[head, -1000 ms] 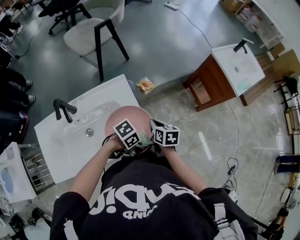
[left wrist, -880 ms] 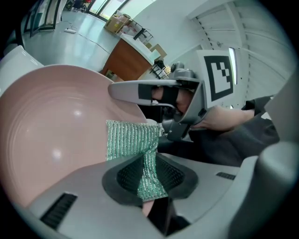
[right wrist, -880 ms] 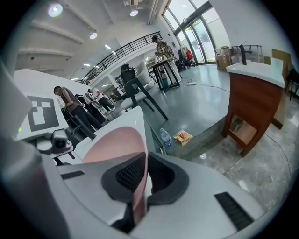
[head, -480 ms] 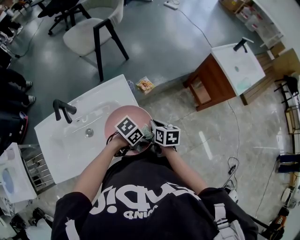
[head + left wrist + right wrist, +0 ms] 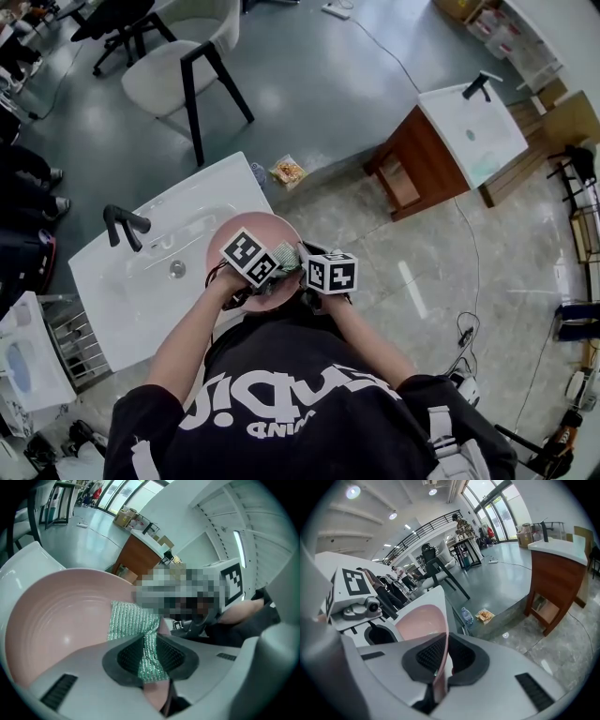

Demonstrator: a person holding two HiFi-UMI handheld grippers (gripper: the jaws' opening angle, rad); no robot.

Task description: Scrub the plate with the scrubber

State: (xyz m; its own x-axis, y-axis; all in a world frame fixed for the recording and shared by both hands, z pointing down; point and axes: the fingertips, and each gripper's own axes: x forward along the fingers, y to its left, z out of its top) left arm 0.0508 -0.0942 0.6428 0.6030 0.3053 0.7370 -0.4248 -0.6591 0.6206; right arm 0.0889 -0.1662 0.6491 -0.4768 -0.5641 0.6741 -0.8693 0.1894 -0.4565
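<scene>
A pink plate (image 5: 267, 232) is held over the right end of a white sink (image 5: 141, 281). My right gripper (image 5: 314, 281) is shut on the plate's rim (image 5: 440, 658), seen edge-on between its black pads. My left gripper (image 5: 272, 277) is shut on a green glittery scrubber (image 5: 133, 625), which lies pressed against the plate's inner face (image 5: 61, 616). In the head view the marker cubes of both grippers cover the plate's near half.
A black tap (image 5: 122, 223) stands at the sink's back left. A snack packet (image 5: 288, 172) lies on the floor beyond the sink. A chair (image 5: 173, 70) stands further back, and a second basin on a wooden cabinet (image 5: 441, 155) is off to the right.
The left gripper with the scrubber slid right across the plate, then back a little to the left. The right gripper and the plate have barely moved.
</scene>
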